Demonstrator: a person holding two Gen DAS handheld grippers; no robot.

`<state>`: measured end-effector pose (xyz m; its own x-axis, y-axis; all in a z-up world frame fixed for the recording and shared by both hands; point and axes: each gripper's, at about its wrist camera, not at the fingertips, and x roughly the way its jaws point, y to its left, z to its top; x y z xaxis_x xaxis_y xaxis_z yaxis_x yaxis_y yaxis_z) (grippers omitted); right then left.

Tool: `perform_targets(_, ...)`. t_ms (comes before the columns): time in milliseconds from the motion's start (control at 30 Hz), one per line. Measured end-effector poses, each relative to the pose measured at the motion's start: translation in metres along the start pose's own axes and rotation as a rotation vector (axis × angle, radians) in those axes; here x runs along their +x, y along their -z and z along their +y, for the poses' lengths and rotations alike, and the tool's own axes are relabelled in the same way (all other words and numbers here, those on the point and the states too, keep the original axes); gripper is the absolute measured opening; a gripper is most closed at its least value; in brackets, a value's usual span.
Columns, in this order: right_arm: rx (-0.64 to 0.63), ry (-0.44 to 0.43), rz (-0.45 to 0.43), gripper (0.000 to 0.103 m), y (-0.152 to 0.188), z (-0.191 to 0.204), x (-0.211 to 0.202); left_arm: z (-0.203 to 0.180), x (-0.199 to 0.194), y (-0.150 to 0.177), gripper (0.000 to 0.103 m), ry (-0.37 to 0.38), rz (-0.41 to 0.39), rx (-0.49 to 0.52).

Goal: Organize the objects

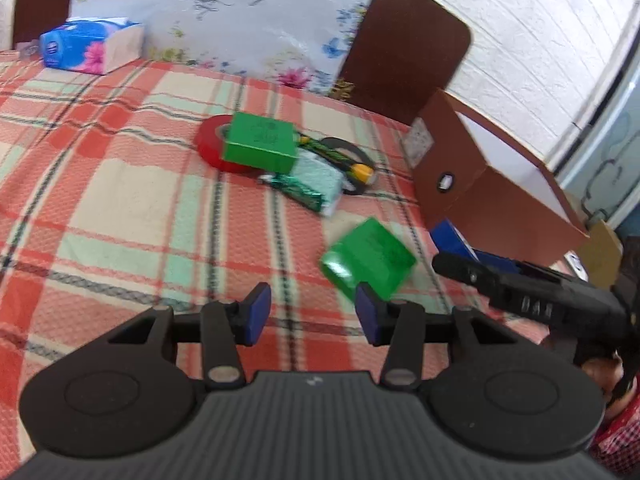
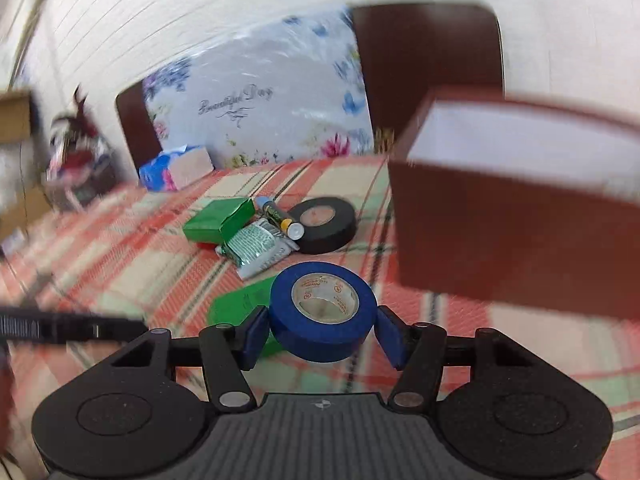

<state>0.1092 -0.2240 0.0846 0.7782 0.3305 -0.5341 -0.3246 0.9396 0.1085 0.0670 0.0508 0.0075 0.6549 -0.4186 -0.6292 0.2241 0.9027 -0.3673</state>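
Note:
My right gripper (image 2: pixel 322 330) is shut on a blue tape roll (image 2: pixel 323 316) and holds it above the plaid cloth, left of the brown cardboard box (image 2: pixel 516 216). My left gripper (image 1: pixel 310 314) is open and empty, with a loose green box (image 1: pixel 368 260) just ahead of its right finger. A pile lies mid-table: a second green box (image 1: pixel 260 146) on a red tape roll (image 1: pixel 210 142), a green-and-white packet (image 1: pixel 316 186), a battery (image 2: pixel 280 220) and a black tape roll (image 2: pixel 326 224). The right gripper shows in the left wrist view (image 1: pixel 472 258).
The brown box (image 1: pixel 492 192) stands open at the table's right side. A blue tissue box (image 1: pixel 92 46) sits at the far left. Two brown chair backs (image 1: pixel 404 60) and a floral bag (image 1: pixel 228 20) stand behind the table.

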Motion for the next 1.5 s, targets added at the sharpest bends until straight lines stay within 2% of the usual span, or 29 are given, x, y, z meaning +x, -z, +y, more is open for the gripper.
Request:
perform_targets(100,-0.219,0.152,-0.010,0.058,0.028,0.014,-0.036,-0.024,0.004,-0.005,0.049,0.087,0.026,0.045)
perform_targets(200,-0.260,0.234,0.048,0.058,0.059,0.003,-0.057,-0.061,0.017,-0.009,0.048,0.180,0.079,0.115)
perform_targets(267,-0.211,0.239,0.074,0.068,0.073,-0.011,-0.064,-0.091,0.029,-0.008,0.048,0.234,0.127,0.170)
perform_targets(400,-0.098,0.221,0.054,0.070,0.081,-0.024,-0.080,-0.142,0.058,0.000,0.048,0.287,0.225,0.251)
perform_targets(533,-0.111,0.207,0.039,0.070,0.084,-0.020,-0.077,-0.168,0.078,0.013,0.045,0.219,0.302,0.317)
perform_targets(600,-0.106,0.180,0.047,0.066,0.081,-0.019,-0.071,-0.167,0.091,0.021,0.039,0.190,0.361,0.322)
perform_targets(633,-0.102,0.158,0.061,0.053,0.078,-0.020,-0.066,-0.162,0.092,0.021,0.037,0.204,0.358,0.289)
perform_targets(667,-0.099,0.145,0.061,0.055,0.076,-0.020,-0.063,-0.159,0.092,0.020,0.029,0.219,0.367,0.272)
perform_targets(767,-0.098,0.136,0.001,0.055,0.070,-0.020,-0.067,-0.166,0.080,0.010,0.027,0.180,0.330,0.288)
perform_targets(833,-0.087,0.141,-0.082,0.055,0.058,-0.023,-0.078,-0.180,0.063,-0.003,0.027,0.183,0.262,0.339)
perform_targets(967,-0.123,0.214,-0.256,0.055,0.019,-0.036,-0.090,-0.212,0.043,-0.045,0.027,0.203,0.097,0.403)
perform_targets(1067,-0.123,0.262,-0.317,0.055,-0.009,-0.057,-0.081,-0.234,0.052,-0.074,0.027,0.201,0.036,0.421)
perform_targets(1133,-0.111,0.287,-0.322,0.055,-0.022,-0.074,-0.068,-0.243,0.067,-0.089,0.027,0.208,0.019,0.420)
perform_targets(1267,-0.047,0.318,-0.268,0.055,-0.037,-0.109,-0.036,-0.250,0.114,-0.107,0.027,0.204,0.057,0.388)
perform_targets(1333,-0.017,0.353,-0.253,0.058,-0.038,-0.122,-0.018,-0.253,0.137,-0.108,0.035,0.129,0.041,0.399)
perform_targets(1367,0.008,0.355,-0.268,0.071,-0.038,-0.126,-0.017,-0.254,0.146,-0.109,0.047,0.075,0.035,0.405)
perform_targets(1400,0.028,0.346,-0.258,0.069,-0.038,-0.128,-0.018,-0.252,0.150,-0.109,0.050,0.063,0.031,0.386)
perform_targets(1433,0.036,0.337,-0.269,0.063,-0.035,-0.128,-0.023,-0.248,0.150,-0.110,0.050,0.087,0.034,0.360)
perform_targets(1500,0.035,0.330,-0.305,0.063,-0.025,-0.122,-0.036,-0.244,0.142,-0.109,0.050,0.110,0.023,0.351)
